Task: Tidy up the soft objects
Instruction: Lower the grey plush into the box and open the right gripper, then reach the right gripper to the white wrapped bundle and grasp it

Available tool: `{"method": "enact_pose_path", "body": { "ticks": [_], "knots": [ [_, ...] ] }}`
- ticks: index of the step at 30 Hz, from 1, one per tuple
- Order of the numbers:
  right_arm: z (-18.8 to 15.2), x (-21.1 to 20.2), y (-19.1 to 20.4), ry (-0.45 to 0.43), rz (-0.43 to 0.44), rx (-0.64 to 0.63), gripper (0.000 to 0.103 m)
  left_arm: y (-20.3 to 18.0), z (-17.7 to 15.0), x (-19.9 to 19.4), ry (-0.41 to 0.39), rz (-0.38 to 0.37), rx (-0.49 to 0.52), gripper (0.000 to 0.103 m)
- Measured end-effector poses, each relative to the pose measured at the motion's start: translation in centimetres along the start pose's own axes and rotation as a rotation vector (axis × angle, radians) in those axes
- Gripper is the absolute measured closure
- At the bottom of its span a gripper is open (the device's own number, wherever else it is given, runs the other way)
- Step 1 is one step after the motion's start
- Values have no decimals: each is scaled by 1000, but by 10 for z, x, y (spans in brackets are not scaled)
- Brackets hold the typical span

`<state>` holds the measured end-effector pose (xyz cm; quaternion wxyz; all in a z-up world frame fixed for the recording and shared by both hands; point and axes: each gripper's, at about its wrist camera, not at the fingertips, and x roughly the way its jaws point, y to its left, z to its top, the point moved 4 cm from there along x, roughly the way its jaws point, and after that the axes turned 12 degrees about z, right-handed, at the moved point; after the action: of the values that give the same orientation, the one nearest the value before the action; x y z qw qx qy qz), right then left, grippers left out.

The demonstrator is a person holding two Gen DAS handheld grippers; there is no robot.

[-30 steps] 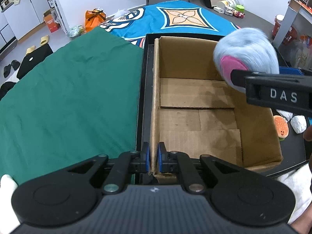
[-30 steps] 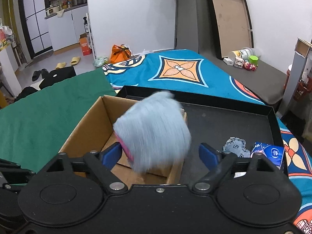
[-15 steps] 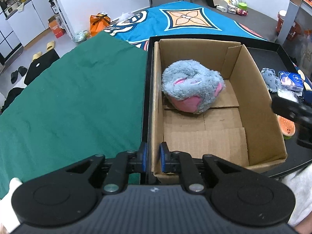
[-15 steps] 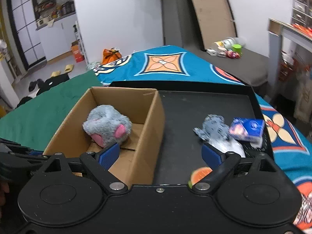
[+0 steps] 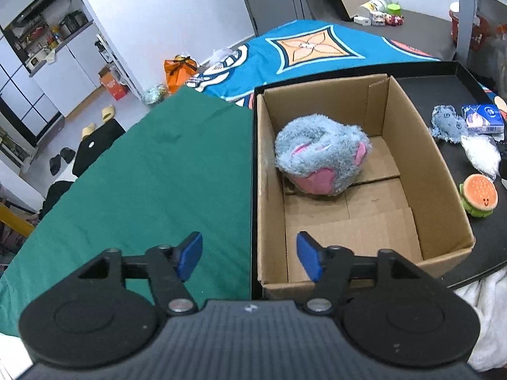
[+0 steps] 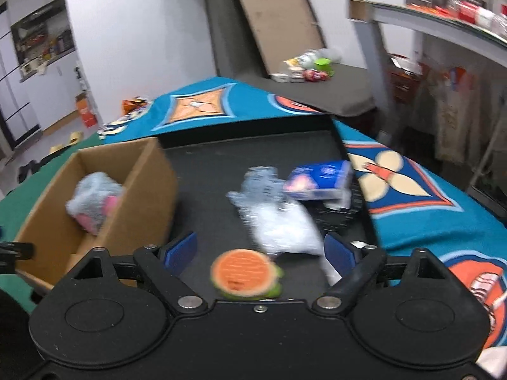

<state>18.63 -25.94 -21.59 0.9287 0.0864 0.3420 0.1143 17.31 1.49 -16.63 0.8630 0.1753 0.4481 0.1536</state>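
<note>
The left gripper (image 5: pixel 249 256) is opening over the cardboard box (image 5: pixel 440 171) wall, gripping nothing. Grey plush (image 5: pixel 321 155) lies inside. The right gripper (image 6: pixel 259 250), closing slightly, empty, should straddle the burger toy (image 6: pixel 244 272) squarely.

Grey-pink plush (image 5: pixel 321 155) inside cardboard box (image 5: pixel 440 171); left claw (image 5: pixel 250 258) opening astride its near-left wall.

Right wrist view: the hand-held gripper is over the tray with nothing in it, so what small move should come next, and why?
Probably lower the right hand-held gripper onto the burger plush, which lies just below its jaws; they are closing slightly with nothing gripped. The grey plush already sits in the cardboard box, and other soft items still lie on the black tray.
</note>
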Motion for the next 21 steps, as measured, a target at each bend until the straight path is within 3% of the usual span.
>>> {"method": "enact_pose_path", "body": {
  "ticks": [11,21],
  "knots": [
    [-20,13,-32,71,-64,-60,20,-11,8,-5,2,42,34,16],
    [-26,27,-38,83,-104,-165,29,-12,14,-3,24,36,15,12]
  ]
}}
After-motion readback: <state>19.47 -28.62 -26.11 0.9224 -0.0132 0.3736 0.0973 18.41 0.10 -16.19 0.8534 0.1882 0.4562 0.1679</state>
